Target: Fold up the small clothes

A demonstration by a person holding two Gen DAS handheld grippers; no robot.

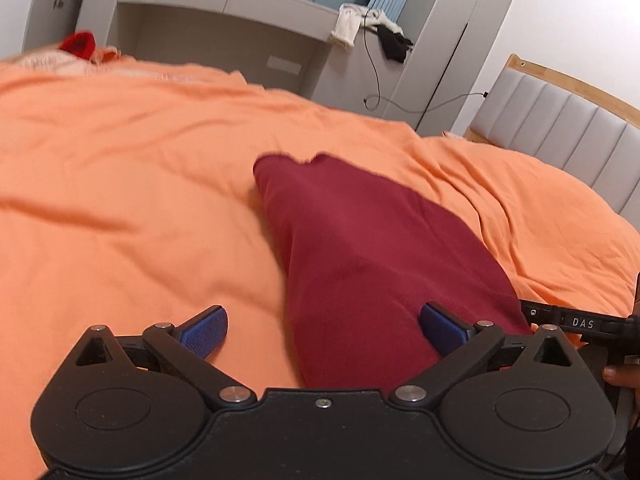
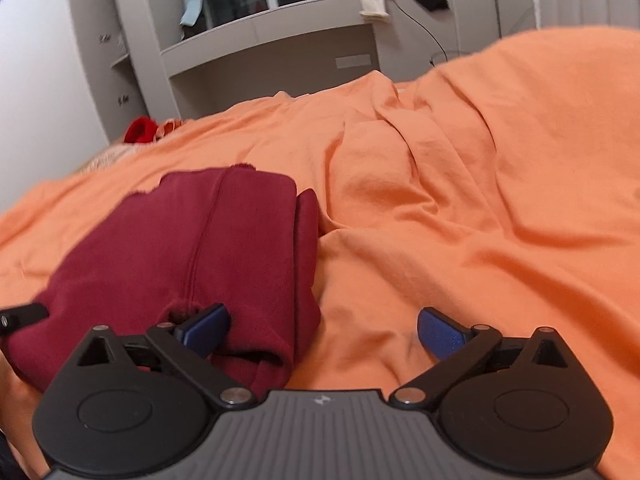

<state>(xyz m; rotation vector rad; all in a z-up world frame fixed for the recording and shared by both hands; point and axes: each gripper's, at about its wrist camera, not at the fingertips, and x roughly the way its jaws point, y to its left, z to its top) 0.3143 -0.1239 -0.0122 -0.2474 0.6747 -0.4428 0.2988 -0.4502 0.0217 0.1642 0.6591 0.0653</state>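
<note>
Now both grippers stand wide apart over an orange bedsheet (image 1: 120,168), neither clasping anything. From the left wrist view, the left gripper (image 1: 323,330) hangs released: its left blue pad over bare sheet, its right blue pad over the near edge of the folded maroon garment (image 1: 360,248), not pinching it. That garment lies flat, running from 6 o'clock up toward 12 o'clock at mid-frame. A dark finger shows at 4 o'clock beside a black bar of the other tool.

From the right wrist view, the right gripper (image 2: 323,332) is likewise released; its left pad sits over the garment's near right corner, its right pad over sheet. Here the garment (image 2: 180,248) fills the 9 o'clock side, folded double with a seam down its middle.

At 11 o'clock a bright red item (image 2: 140,130) rests on the far bed edge before a grey shelf unit (image 2: 272,40).
</note>
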